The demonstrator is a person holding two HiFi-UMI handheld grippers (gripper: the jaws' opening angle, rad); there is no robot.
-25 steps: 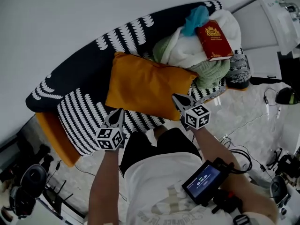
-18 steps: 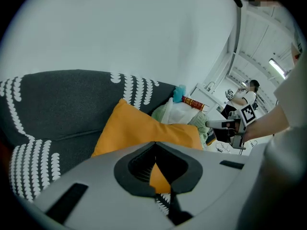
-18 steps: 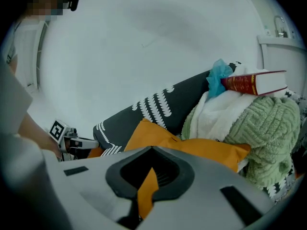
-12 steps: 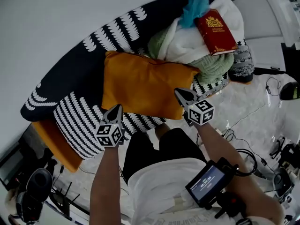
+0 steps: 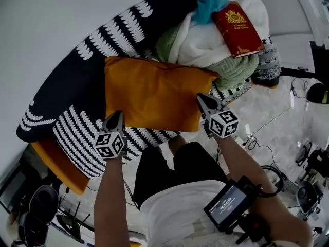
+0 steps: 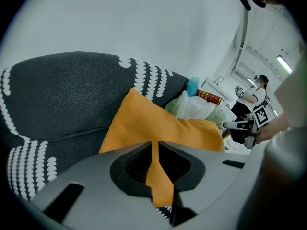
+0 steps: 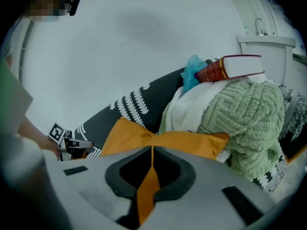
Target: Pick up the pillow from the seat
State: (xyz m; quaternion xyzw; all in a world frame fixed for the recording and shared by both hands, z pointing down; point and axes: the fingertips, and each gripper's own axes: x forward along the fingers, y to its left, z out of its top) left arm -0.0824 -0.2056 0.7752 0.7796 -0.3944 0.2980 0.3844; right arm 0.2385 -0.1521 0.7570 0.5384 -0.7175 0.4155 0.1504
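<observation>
An orange pillow (image 5: pixel 151 94) lies on the black and white patterned seat (image 5: pixel 97 60), leaning against the backrest. My left gripper (image 5: pixel 116 116) is at the pillow's lower left corner. Its jaws are opening, with a strip of orange fabric (image 6: pixel 158 176) still pinched between them. My right gripper (image 5: pixel 201 98) is shut on the pillow's right edge, below the pile of blankets. In the right gripper view, orange fabric (image 7: pixel 146 190) runs through the closed jaws. The pillow (image 6: pixel 153 123) spans the seat between the two grippers.
A heap of white and green blankets (image 5: pixel 216 50) with a red book (image 5: pixel 237 29) and a teal cloth (image 5: pixel 213 1) on top sits right of the pillow. A striped cushion (image 5: pixel 77 138) and an orange one (image 5: pixel 54 158) lie at the left. Cables (image 5: pixel 267 133) cross the floor.
My left gripper has shifted left with its corner of the pillow, so the pillow now spreads wider between the grippers. The right gripper has stayed almost in place.
</observation>
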